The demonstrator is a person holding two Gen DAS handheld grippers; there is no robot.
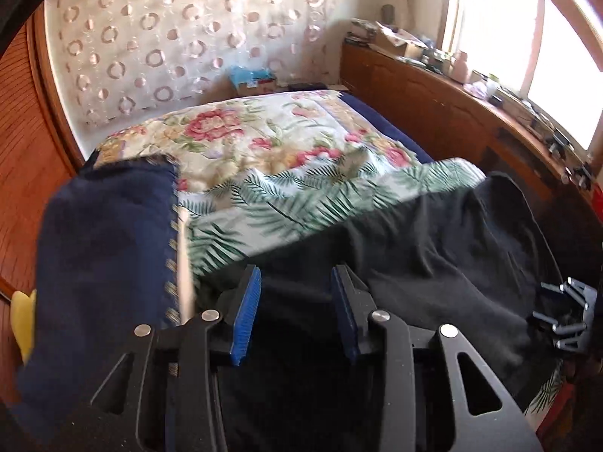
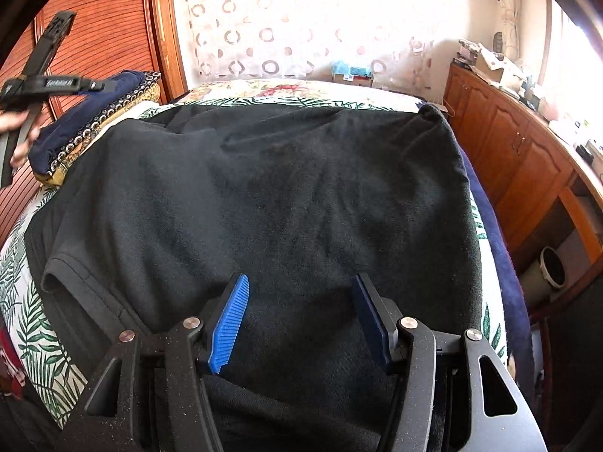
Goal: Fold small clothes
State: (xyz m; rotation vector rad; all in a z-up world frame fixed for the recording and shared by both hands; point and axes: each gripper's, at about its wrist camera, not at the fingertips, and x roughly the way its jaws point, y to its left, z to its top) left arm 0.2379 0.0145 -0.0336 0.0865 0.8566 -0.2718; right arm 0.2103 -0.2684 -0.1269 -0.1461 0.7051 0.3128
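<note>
Both claws stand apart and hold nothing: the right claw point(image 2: 301, 320) hovers low over the black T-shirt point(image 2: 264, 196), which lies spread flat on the bed point(image 2: 34, 324); the left claw point(image 1: 297, 312) is raised at its left edge, beside a folded navy cloth point(image 1: 101, 248). I judge the shirt light, soft and limp; the sleeve hem point(image 2: 83, 275) looks a good place to pinch.

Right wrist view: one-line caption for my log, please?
Open right tool poised over a black T-shirt spread on the leaf-print bedspread, folded navy cloth at far left.
</note>
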